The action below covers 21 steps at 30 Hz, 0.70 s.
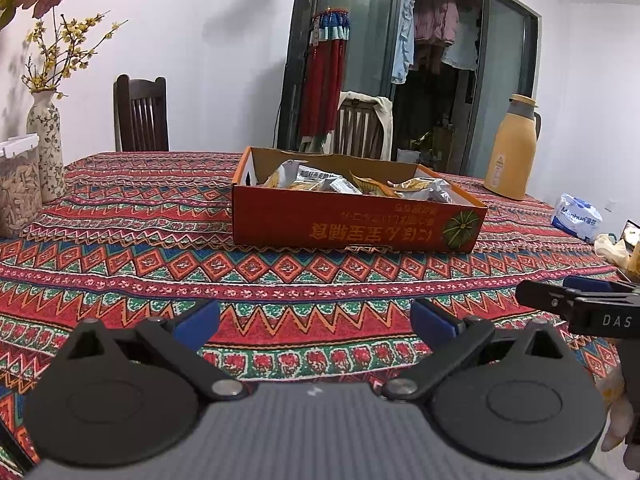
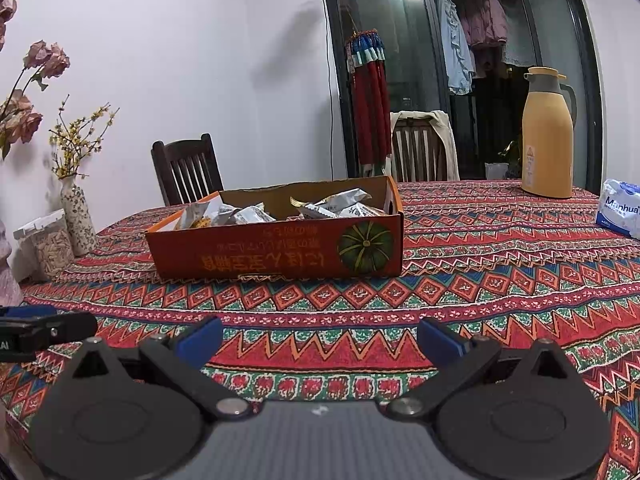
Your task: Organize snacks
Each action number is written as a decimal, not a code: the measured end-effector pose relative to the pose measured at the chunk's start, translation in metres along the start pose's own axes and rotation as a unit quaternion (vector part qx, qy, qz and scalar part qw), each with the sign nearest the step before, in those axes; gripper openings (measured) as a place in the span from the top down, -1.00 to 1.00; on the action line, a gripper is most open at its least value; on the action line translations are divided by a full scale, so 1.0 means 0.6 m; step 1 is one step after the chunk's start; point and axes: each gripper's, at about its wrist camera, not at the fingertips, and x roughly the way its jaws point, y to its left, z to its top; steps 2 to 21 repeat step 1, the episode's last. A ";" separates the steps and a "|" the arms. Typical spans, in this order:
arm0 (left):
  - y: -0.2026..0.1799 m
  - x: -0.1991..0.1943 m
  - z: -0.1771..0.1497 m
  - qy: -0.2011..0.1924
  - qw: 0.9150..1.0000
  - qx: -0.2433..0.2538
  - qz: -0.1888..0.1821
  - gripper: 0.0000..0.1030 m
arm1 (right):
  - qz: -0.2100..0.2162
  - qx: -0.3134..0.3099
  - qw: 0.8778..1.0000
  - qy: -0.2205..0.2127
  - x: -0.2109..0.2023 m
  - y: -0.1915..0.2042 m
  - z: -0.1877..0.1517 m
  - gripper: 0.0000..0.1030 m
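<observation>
At far left we see a clear lidded canister (image 1: 18, 188) filled with pale seeds, just beside a floral vase (image 1: 47, 148) holding yellow sprigs. At centre, on the patterned tablecloth (image 1: 160, 248), stands the open orange cardboard box (image 1: 352, 226), in which wrapped snack packets (image 1: 352, 184) lie heaped. Our left gripper (image 1: 316, 322) and right gripper (image 2: 320, 338) hover near the table's front edge, jaws spread wide, holding nothing. Farther right stand a yellow thermos jug (image 2: 547, 136) and a tissue pack (image 2: 620, 208).
</observation>
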 end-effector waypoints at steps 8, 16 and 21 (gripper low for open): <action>0.000 0.001 0.000 0.000 1.000 -0.001 0.001 -1.00 | 0.000 0.000 1.000 0.000 0.001 0.000 -0.001 -1.00; 0.000 0.001 0.000 0.000 1.000 -0.001 0.001 -1.00 | 0.000 0.000 1.000 0.000 0.001 0.000 -0.001 -1.00; 0.000 0.001 0.000 0.000 1.000 -0.001 0.001 -1.00 | 0.000 0.000 1.000 0.000 0.001 0.000 -0.001 -1.00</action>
